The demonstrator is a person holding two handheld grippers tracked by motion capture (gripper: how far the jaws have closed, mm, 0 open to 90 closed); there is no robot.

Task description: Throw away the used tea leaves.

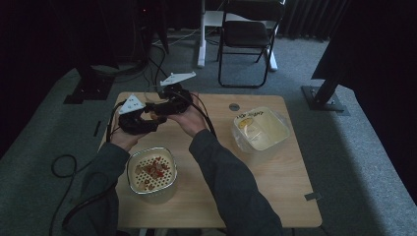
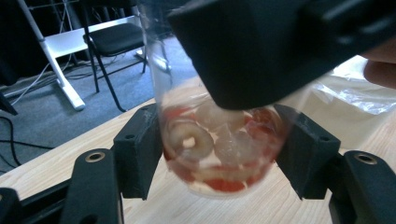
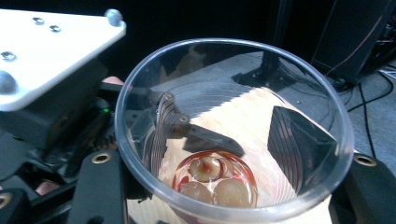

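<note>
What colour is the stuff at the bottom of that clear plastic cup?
Red with pale whitish pieces, seen best in the left gripper view.

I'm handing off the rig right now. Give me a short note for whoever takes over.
Left tool: jaws on both sides of the clear cup, low down, holding it above the table.
Right tool: jaws flank the same cup; grip can't be told.
Cup: pale and red pieces lie in its bottom.
Strainer, near edge: red bits lie in it.
Tub, right side: bag-lined.
Left: judging by this, probably tip the cup out into the strainer.
</note>
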